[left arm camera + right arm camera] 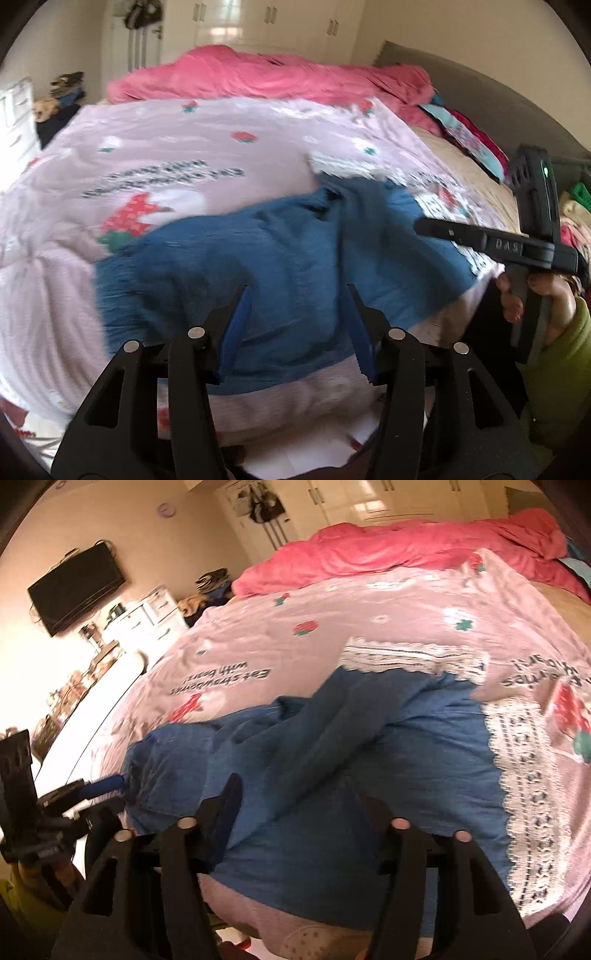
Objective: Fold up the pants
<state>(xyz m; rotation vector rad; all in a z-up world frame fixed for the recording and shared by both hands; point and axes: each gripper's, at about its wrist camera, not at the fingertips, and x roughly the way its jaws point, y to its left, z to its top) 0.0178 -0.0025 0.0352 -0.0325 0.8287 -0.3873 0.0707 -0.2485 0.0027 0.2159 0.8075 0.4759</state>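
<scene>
Blue pants lie crumpled on a pink strawberry-print bedspread, also seen in the right wrist view. My left gripper is open, hovering just above the near edge of the pants with nothing between its blue pads. My right gripper is open over the pants; its right finger is hidden by fabric. In the left wrist view the right gripper's body reaches over the pants' right side. In the right wrist view the left gripper's blue finger touches the pants' left edge.
A rumpled pink duvet lies across the far side of the bed. A grey headboard and colourful clothes are at the right. A wall TV and white drawers stand left of the bed.
</scene>
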